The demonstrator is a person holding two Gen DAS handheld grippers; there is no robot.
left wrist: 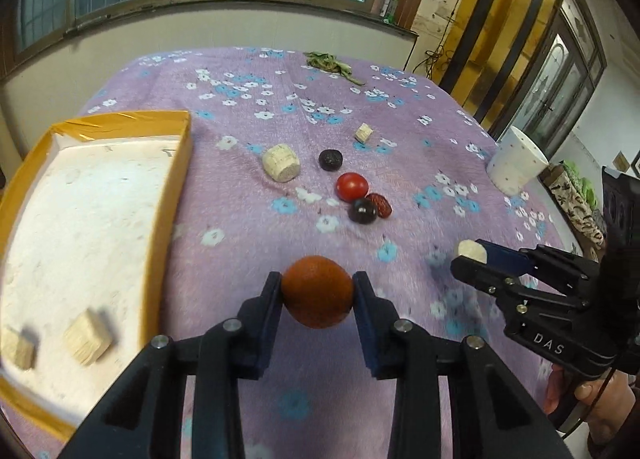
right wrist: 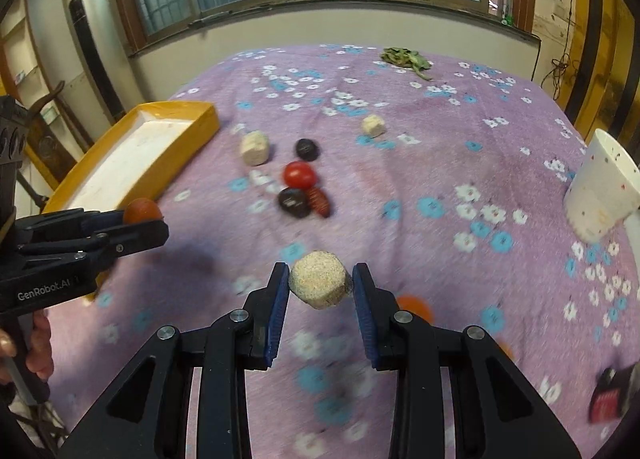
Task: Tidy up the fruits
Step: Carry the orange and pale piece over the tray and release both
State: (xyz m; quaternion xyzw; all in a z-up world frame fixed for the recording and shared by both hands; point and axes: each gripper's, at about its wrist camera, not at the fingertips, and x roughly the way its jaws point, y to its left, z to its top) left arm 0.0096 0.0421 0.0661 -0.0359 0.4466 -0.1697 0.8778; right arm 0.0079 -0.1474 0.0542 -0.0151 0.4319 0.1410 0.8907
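My left gripper is shut on an orange fruit and holds it above the purple cloth, right of the yellow tray. It also shows in the right wrist view. My right gripper is shut on a beige chunk; it shows in the left wrist view at right. On the cloth lie a red tomato, two dark plums, a red date and two beige chunks.
The tray holds two beige chunks. A white cup lies at the right edge. Green leaves lie at the far side. An orange fruit and a dark red object lie near my right gripper.
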